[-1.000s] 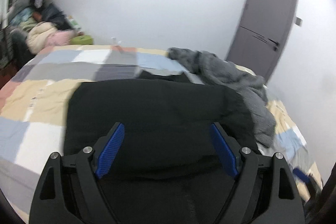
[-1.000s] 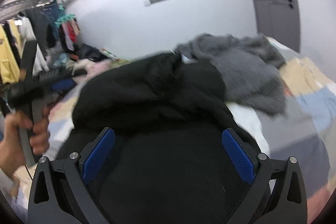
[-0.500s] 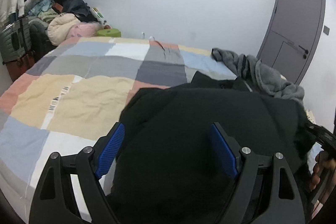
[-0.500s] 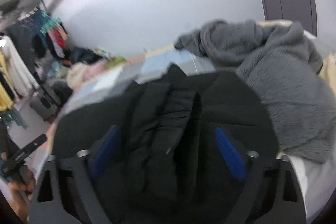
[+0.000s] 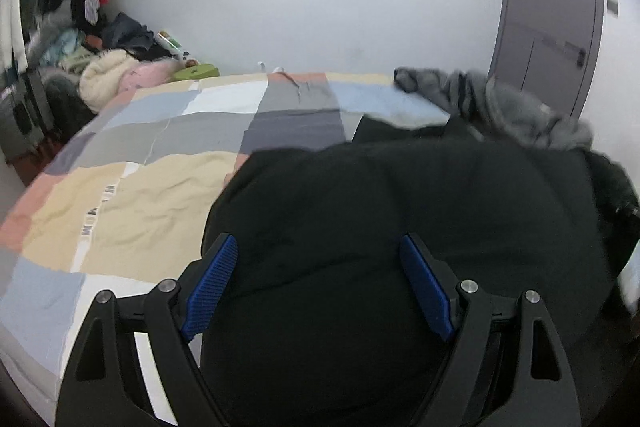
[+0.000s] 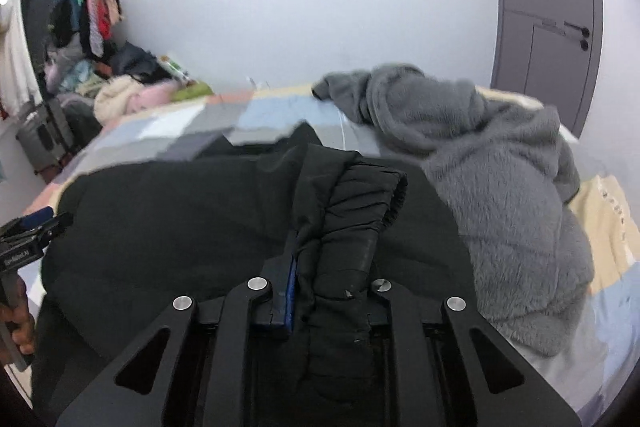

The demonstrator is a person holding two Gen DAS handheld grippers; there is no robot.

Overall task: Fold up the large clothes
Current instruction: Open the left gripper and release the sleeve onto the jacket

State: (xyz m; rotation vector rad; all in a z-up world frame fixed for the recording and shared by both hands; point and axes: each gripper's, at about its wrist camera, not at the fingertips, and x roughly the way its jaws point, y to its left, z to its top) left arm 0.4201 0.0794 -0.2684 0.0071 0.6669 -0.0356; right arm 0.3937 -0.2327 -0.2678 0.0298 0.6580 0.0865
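A large black padded jacket lies bunched on the near side of the patchwork bed. My left gripper is open, its blue fingers spread just above the jacket's near edge. In the right wrist view my right gripper is shut on a black sleeve with an elastic cuff, which stands up out of the jacket. The left gripper shows at the far left of that view, beside the jacket.
A grey fleece jacket is heaped on the bed right of the black one, also seen in the left wrist view. Clothes pile up and hang at the far left. A grey door is at the back right.
My right gripper has closed on the black sleeve; it was open a second ago. My left gripper stays open and has shifted a little over the jacket.
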